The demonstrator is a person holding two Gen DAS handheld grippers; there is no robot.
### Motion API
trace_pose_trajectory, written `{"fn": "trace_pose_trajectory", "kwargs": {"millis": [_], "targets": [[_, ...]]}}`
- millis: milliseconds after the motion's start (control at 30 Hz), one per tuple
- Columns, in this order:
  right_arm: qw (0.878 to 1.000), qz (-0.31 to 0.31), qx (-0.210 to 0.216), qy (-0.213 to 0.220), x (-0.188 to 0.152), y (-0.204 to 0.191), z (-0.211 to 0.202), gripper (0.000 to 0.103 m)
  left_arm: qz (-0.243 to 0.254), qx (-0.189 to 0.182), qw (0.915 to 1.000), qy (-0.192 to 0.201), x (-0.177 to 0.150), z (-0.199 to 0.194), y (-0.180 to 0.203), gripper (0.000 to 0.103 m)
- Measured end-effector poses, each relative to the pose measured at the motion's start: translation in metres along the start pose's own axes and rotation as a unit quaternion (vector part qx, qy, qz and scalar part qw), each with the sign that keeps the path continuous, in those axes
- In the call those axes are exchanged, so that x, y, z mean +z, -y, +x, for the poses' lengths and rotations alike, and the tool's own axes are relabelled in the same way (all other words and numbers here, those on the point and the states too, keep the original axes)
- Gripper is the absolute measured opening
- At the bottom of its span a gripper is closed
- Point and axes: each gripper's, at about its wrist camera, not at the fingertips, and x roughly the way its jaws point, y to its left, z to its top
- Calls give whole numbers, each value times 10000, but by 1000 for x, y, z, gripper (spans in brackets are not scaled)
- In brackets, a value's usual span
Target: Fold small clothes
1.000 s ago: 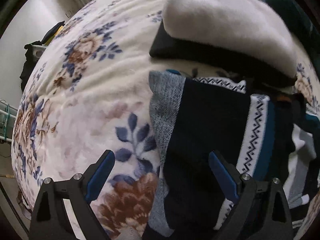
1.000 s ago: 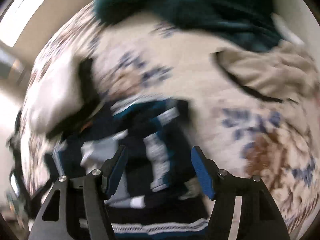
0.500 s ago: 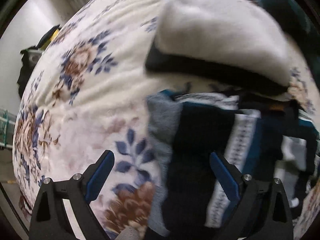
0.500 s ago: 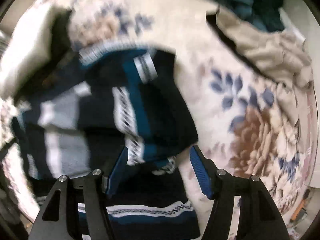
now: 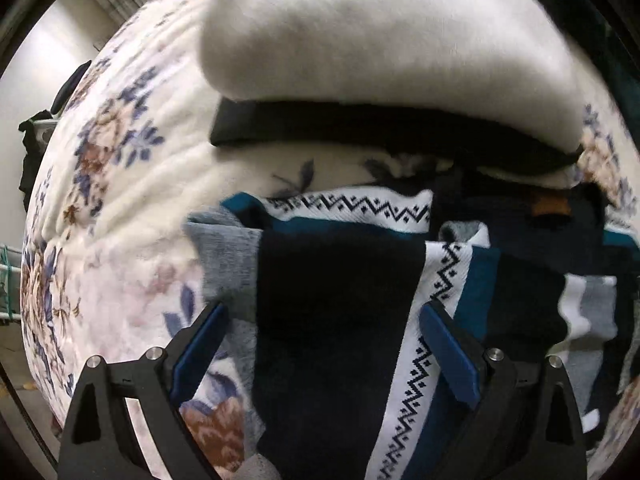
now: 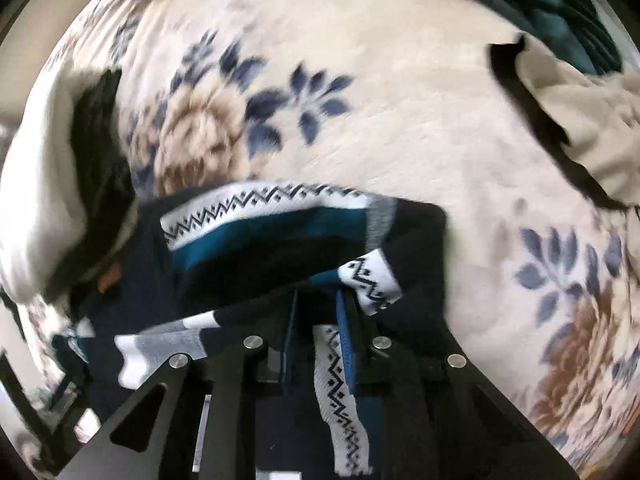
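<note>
Right now your right gripper (image 6: 316, 340) is pinched together on a fold of the patterned knit garment (image 6: 304, 248), which lies on the floral blanket (image 6: 360, 128) at 6 o'clock in that view. Your left gripper (image 5: 324, 344) hovers spread wide over its dark panel. If you pull with the right alone, the loose layers could drag and bunch, or slide into the white folded pile (image 5: 380, 28) at 12 o'clock.
</note>
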Motion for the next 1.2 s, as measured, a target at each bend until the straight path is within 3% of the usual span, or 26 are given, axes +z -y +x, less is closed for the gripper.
{"fn": "trace_pose_trajectory", "kwargs": {"millis": [100,200,233,300,367,467,533,600,667,800,1000,1200], "targets": [[9986,-346,343,222,-17,-11,-29,22,0,-151,9998,107,-7,-17,-2,99],[9958,-730,552,-57,-51,-24,-27,23,196,23,9998,9,-17,-8,1,99],[9950,-819,516,-231,-60,-27,-18,23,267,289,9992,-112,-20,5,0,99],[9928,-1054,139,-549,-83,-27,9,23,157,426,9984,-323,-20,23,-10,99],[9924,-1076,-119,-583,-92,-19,27,21,-262,88,9982,-541,-17,33,-30,99],[9948,-873,-47,-530,-92,-17,23,23,-513,-41,9981,-348,-14,18,-47,99],[9945,-938,-58,-463,-96,-22,14,38,-542,-86,9984,-147,-18,0,-52,99],[9937,-1060,-82,-354,-99,-21,-5,83,-538,-121,9985,-65,-30,-17,-53,99],[9933,-1128,-157,-210,-105,-24,-20,92,-446,-124,9989,-3,-46,-34,-48,99],[9944,-1033,-162,-173,-122,-15,-52,96,-80,-210,9997,104,-77,-68,-22,99],[9950,-887,337,-309,-139,28,-107,98,269,-525,9983,-14,-132,-103,47,100],[9855,-1017,922,-1001,-118,92,-105,98,214,-546,9964,-608,-226,-119,141,100]]}}
